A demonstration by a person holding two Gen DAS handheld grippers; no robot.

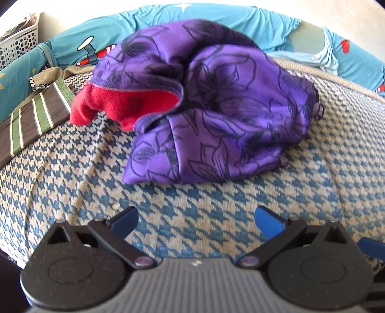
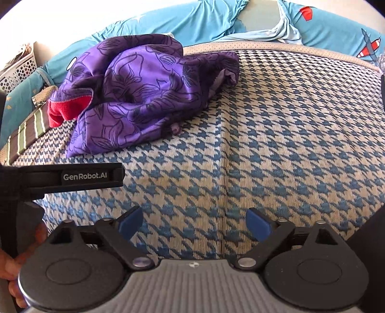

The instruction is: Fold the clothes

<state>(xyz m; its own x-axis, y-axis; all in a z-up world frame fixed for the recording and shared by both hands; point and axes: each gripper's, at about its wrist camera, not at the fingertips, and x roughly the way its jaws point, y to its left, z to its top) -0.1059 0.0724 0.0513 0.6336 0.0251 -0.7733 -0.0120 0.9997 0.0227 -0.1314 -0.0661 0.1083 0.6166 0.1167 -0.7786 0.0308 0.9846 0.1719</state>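
Observation:
A purple garment with black flower outlines [image 1: 216,108] lies crumpled in a heap on the houndstooth bed cover [image 1: 192,204]. Its red fleece lining [image 1: 115,103] shows at the left. My left gripper [image 1: 196,222] is open and empty, a short way in front of the heap. In the right wrist view the same garment [image 2: 134,96] lies at the upper left with the red lining [image 2: 65,108] showing. My right gripper [image 2: 194,225] is open and empty over the bare cover [image 2: 276,156], to the right of the heap. The left gripper's black body [image 2: 69,177] shows at that view's left edge.
A brown and green striped cloth [image 1: 31,122] lies left of the heap. Teal bedding with plane prints [image 1: 216,16] runs along the far edge of the bed. A white perforated basket [image 1: 16,43] stands at the far left.

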